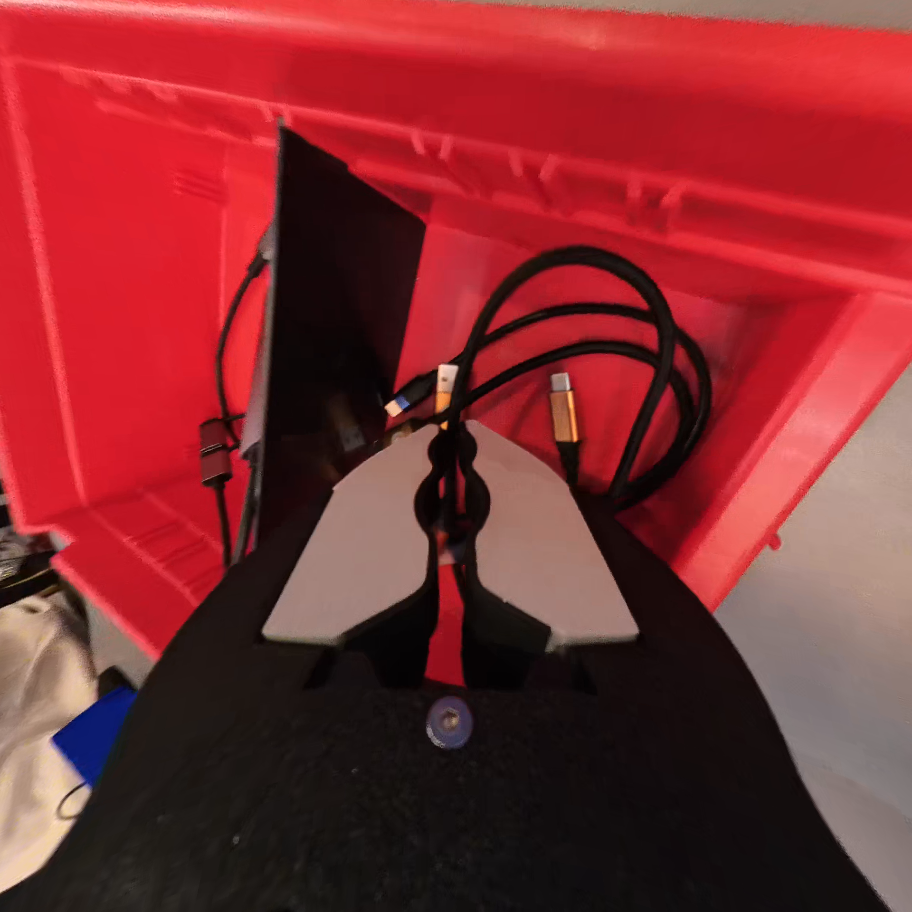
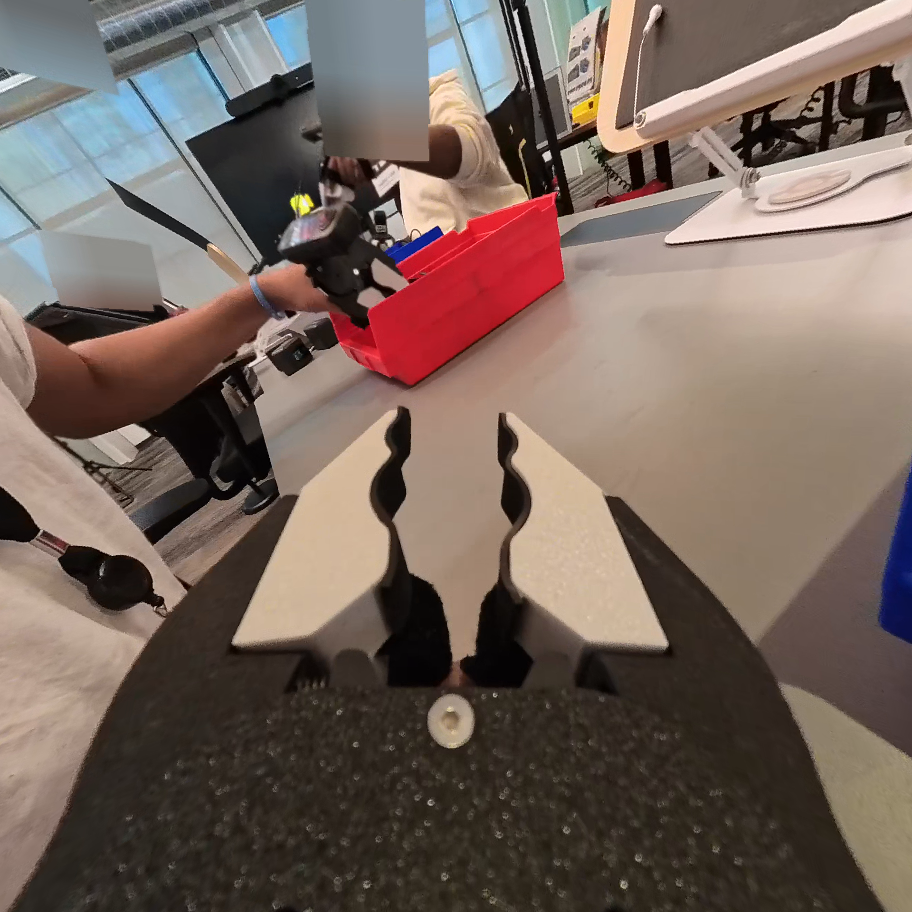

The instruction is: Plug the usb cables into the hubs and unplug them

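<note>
In the left wrist view my left gripper [image 1: 451, 429] is inside a red bin [image 1: 543, 89], shut on strands of a coiled black cable [image 1: 661, 345]. An orange plug [image 1: 446, 395] of the cable sticks out just past the fingertips. A second orange plug [image 1: 562, 414] and a blue-banded plug [image 1: 402, 402] lie close by. A flat black panel [image 1: 335, 306] leans in the bin to the left. My right gripper [image 2: 453, 419] is open and empty above the grey table [image 2: 691, 370]. The right wrist view shows the left gripper [image 2: 390, 284] at the red bin [image 2: 469, 296].
A dark red adapter [image 1: 214, 454] on a thin cable lies left of the panel. A white cloth [image 1: 29, 691] and a blue object [image 1: 94, 735] lie outside the bin. A white stand base [image 2: 789, 207] is at the back right and a blue bin [image 2: 898, 567] at the right edge. A person's arm [image 2: 148, 345] reaches in from the left. My right fingertips sit around 40 cm from my left ones. My left gripper is the nearer one to the blue-banded plug [image 1: 402, 402]: about 5 cm, against 45 cm.
</note>
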Tool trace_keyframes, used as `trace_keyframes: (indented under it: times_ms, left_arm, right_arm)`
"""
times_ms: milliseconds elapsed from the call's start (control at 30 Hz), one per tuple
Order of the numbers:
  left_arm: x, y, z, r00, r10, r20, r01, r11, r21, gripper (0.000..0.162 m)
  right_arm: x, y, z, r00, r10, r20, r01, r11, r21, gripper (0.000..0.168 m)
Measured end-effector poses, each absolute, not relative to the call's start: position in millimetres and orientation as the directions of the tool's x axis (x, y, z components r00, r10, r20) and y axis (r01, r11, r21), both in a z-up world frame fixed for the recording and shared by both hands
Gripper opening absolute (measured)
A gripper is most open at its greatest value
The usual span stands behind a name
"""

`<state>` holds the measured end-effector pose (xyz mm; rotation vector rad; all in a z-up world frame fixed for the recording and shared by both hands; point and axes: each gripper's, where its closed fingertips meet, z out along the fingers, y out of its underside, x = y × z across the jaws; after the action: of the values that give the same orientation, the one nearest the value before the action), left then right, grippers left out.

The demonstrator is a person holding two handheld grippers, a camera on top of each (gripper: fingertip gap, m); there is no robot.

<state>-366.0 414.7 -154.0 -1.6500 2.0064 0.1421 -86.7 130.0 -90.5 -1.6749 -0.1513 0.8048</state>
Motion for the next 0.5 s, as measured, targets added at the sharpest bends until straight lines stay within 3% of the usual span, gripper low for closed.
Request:
trace_keyframes:
  times_ms: [267, 367, 500]
  left_arm:
    - [-369.5, 427.9, -66.9, 0.013, -0.784, -0.621, -0.864, 0.304, -0.402, 0.003]
    - [-349.5, 409.7, -2.1, 0.03, -0.737, -0.676, -0.771, 0.414, -0.485, 0.003]
    - [-293.9, 345.2, 52.4, -0.11, -0.698, -0.707, -0.627, 0.601, -0.496, 0.003]
  right_arm:
    - [-83.3, 130.3, -83.0, 0.752, 0.507, -0.42, -0.333, -0.257, -0.907, 0.033]
    - [-76.6, 130.6, -79.0, 0.761, 0.491, -0.424, -0.353, -0.235, -0.906, 0.033]
    - [-70.2, 130.9, -74.7, 0.765, 0.48, -0.429, -0.372, -0.214, -0.903, 0.033]
